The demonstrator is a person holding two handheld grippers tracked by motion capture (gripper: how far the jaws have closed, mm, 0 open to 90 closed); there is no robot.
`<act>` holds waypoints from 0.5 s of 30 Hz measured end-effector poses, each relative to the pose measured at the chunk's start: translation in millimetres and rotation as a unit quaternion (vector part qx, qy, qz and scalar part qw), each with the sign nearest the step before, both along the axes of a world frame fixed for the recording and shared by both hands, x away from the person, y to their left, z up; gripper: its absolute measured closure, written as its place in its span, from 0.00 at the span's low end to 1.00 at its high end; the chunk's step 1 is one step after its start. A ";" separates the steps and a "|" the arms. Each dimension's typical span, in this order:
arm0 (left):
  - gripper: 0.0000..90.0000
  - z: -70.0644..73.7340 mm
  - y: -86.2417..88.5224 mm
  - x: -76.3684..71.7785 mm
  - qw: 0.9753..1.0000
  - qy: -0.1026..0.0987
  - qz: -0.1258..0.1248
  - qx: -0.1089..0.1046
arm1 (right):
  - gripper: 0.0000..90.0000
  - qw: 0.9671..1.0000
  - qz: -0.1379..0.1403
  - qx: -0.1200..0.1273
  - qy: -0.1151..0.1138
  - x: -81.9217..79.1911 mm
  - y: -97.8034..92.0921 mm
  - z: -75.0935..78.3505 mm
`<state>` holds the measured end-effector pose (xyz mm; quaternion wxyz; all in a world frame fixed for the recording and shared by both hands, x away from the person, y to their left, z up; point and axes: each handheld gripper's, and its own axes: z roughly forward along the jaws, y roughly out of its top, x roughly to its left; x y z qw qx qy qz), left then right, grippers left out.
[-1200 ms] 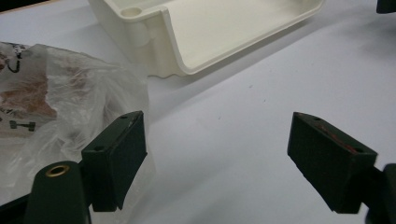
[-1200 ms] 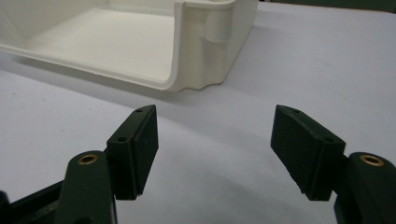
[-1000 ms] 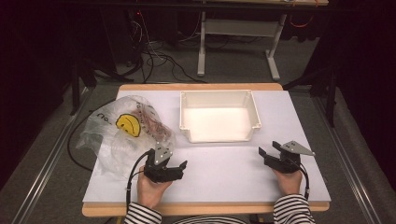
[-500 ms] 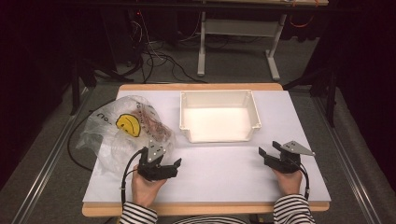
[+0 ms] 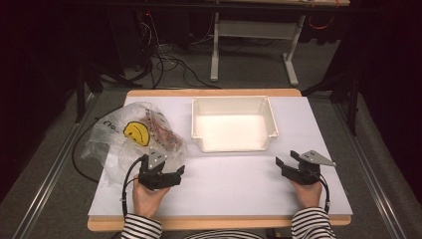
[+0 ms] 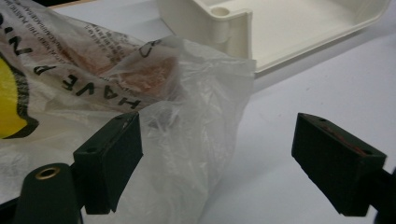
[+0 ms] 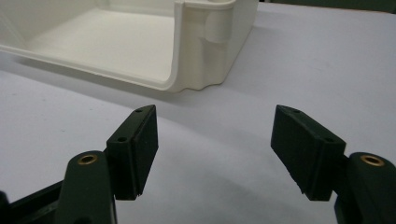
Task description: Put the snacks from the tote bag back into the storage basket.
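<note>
Currently, the scene reads as follows.

Left gripper point(image 5: 166, 172): lower left of the high view, held in the person's left hand point(image 5: 148, 196) at the near edge of the plastic bag. In the left gripper view point(image 6: 224, 154) the jaws stand wide apart with nothing clamped between them; the left-hand jaw lies against the crumpled film, though actual contact cannot be confirmed.

Right gripper point(image 5: 287, 165): lower right of the high view, held in the person's right hand point(image 5: 307, 191), over bare table surface. In the right gripper view point(image 7: 215, 149) the jaws are spread wide and hold nothing.

Plastic bag point(image 5: 134, 139): clear, crumpled, printed with a yellow smiley face and black lettering; left centre of the high view, lying on the table. It occupies the left half of the left gripper view point(image 6: 93, 93). Brownish contents point(image 5: 161, 130) show through the film; their nature cannot be determined.

Bin point(image 5: 271, 117): white, open-topped, upper centre of the high view, just beside the bag on its right. One corner appears at the top of the left gripper view point(image 6: 233, 23) and at the upper left of the right gripper view point(image 7: 205, 42).

Table point(image 5: 239, 184): white top with a wooden edge.

Sleeves point(image 5: 142, 228): black-and-white striped, bottom edge of the high view.
</note>
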<state>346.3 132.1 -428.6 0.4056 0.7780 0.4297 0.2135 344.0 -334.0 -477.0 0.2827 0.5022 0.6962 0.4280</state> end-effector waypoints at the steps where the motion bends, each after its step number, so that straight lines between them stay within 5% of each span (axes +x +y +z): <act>1: 0.18 0.0 0.0 0.0 1.000 0.000 0.000 0.000 | 0.36 1.000 0.000 0.000 0.000 0.0 0.0 0.0; 15: 0.16 -4.7 24.9 13.2 0.999 0.008 0.040 0.024 | 0.36 1.000 0.001 -0.001 -0.001 0.0 0.3 0.0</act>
